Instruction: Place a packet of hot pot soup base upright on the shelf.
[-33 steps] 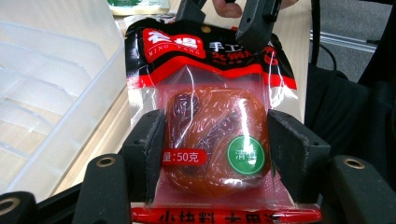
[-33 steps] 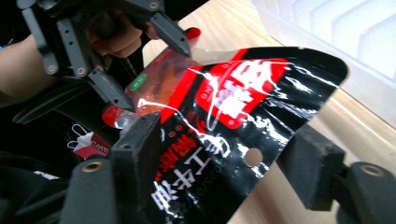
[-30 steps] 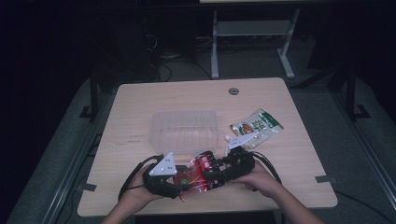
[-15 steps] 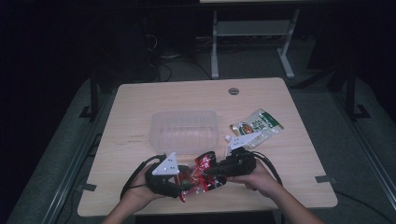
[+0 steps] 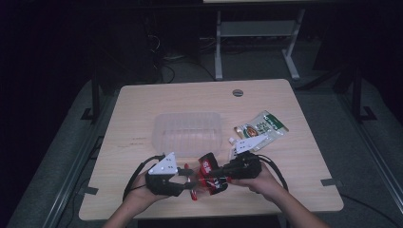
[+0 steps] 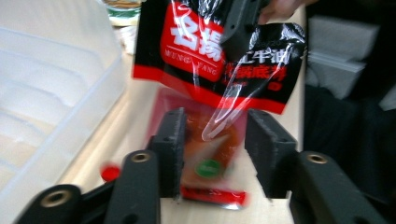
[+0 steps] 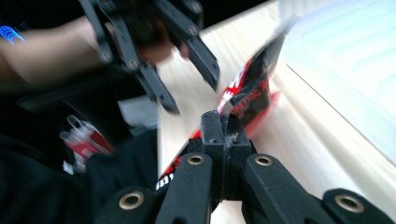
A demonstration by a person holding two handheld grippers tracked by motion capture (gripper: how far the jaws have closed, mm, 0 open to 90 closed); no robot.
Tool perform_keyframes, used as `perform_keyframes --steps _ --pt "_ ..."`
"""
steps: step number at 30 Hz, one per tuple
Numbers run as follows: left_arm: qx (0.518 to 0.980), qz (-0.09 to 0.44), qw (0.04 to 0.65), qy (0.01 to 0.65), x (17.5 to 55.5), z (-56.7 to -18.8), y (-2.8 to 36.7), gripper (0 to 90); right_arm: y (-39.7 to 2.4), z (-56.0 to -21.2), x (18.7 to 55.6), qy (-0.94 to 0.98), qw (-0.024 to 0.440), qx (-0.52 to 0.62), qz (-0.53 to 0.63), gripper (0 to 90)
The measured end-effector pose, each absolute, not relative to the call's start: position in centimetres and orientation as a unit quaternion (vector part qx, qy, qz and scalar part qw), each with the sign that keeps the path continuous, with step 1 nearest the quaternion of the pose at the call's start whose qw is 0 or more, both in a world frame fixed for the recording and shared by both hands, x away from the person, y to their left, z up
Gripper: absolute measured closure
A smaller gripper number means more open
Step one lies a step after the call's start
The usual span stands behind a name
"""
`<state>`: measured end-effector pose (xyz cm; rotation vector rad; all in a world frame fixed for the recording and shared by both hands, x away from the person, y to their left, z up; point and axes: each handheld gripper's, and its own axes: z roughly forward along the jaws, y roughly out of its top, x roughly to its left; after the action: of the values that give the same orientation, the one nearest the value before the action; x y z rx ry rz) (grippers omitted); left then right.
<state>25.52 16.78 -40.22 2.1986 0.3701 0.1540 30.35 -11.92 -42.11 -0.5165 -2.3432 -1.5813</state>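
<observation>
1. The right gripper (image 5: 223,176) is clamped on a red-and-black sachet (image 6: 219,51), lifted just in front of the clear tub (image 5: 187,134)
2. The left gripper (image 6: 215,154) gapes empty; better to close squarely on the sachet's lower edge before pulling

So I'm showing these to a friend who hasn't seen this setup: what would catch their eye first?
Probably the red-and-black snack packet near the table's front edge, pinched in the right gripper while the left gripper faces it with jaws apart. Behind them sits a clear plastic container, with a green pouch lying to its right on the wooden table.
</observation>
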Motion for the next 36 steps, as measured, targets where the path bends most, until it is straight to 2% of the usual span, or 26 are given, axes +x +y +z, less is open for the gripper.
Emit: perform_keyframes --steps 6,19,28,36 --pt "0.886 0.060 0.436 0.145 25.3 -40.3 16.6 52.5 -12.5 -41.5 30.3 -0.798 0.124 -0.176 -0.563 90.0" --pt "0.886 0.054 0.424 0.180 25.7 -40.9 18.6 54.3 -12.5 -40.3 29.6 -0.804 0.098 -0.153 -0.566 90.0" --pt "0.898 0.041 0.395 0.189 26.0 -42.0 19.1 44.1 -12.7 -39.5 29.3 -0.800 0.089 -0.148 -0.575 90.0" --pt "0.904 0.046 0.383 0.184 26.1 -42.3 19.3 39.7 -12.8 -38.8 29.2 -0.795 0.080 -0.144 -0.584 90.0"
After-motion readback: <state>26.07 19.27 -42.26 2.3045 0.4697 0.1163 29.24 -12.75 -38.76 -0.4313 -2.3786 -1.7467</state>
